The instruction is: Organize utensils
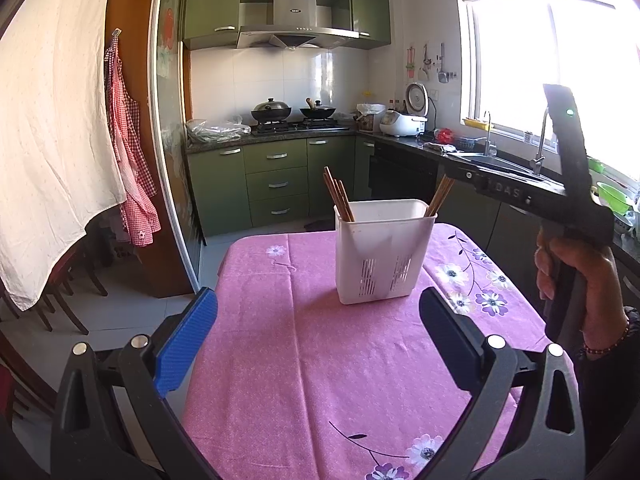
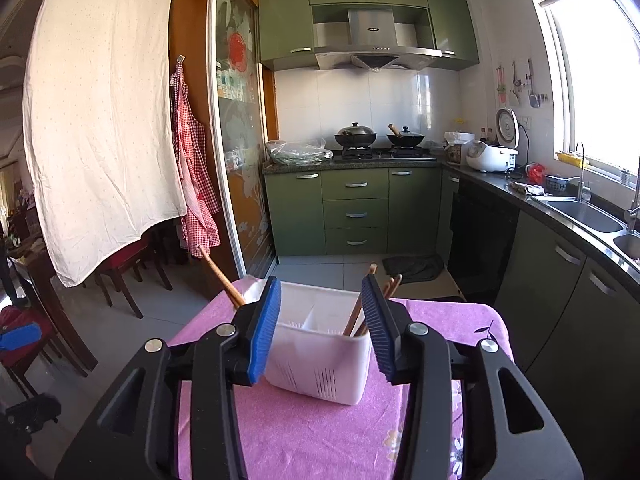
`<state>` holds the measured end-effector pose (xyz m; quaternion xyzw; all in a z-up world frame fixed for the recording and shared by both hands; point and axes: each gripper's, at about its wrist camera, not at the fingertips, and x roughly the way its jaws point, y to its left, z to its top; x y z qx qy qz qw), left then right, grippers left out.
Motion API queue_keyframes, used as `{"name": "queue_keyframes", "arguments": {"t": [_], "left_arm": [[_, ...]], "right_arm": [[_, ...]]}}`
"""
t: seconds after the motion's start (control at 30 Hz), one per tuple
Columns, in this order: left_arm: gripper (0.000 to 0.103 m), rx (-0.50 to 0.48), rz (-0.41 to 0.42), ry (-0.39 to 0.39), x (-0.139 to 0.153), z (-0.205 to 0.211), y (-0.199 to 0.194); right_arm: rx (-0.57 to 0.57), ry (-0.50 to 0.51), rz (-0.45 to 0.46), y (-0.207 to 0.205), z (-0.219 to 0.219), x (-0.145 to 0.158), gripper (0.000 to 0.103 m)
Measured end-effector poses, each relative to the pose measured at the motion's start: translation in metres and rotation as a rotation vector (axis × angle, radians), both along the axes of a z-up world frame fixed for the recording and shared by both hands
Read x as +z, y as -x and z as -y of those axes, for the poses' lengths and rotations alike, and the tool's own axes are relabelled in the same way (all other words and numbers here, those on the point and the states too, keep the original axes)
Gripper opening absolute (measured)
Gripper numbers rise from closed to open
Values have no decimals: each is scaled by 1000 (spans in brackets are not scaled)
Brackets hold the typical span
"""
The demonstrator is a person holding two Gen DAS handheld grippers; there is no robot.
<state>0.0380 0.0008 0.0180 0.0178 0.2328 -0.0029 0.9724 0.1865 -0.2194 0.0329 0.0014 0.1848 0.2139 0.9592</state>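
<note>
"DAS" raised on right hand-held gripper (image 1: 516, 194) body; hood logo unreadable

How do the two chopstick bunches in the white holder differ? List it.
The left bunch leans left, at the holder's left end; the right bunch leans right, at its right end. The left bunch's tips show; in the left wrist view the right bunch's hide behind the right gripper. Both are brown.

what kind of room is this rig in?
A home kitchen, most likely: two black lidded woks on a gas hob under a steel extractor hood, green cabinets, and a steel sink by the window.
</note>
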Motion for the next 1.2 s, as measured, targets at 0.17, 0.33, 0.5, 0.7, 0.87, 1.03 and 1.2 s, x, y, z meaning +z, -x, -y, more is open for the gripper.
{"name": "queue_keyframes", "arguments": {"t": [0.17, 0.33, 0.5, 0.7, 0.87, 1.03, 1.2], "left_arm": [[96, -11, -3, 10, -4, 5, 4], [96, -27, -5, -4, -9, 15, 10], [96, -45, 15, -5, -7, 25, 18], [96, -45, 26, 1, -8, 29, 32], [96, -28, 33, 5, -8, 25, 46], [96, -14, 43, 11, -6, 19, 60], [96, -12, 56, 16, -2, 16, 71]], "right_arm": [[0, 13, 10, 60, 17, -16, 56], [-51, -11, 10, 118, 46, -41, 72], [-102, -12, 28, 167, 67, -52, 93], [-124, 6, 60, 200, 77, -41, 98], [-146, 17, 78, 216, 78, -30, 98], [-150, 25, 89, 225, 75, -23, 98], [-141, 34, 96, 231, 70, -17, 98]]}}
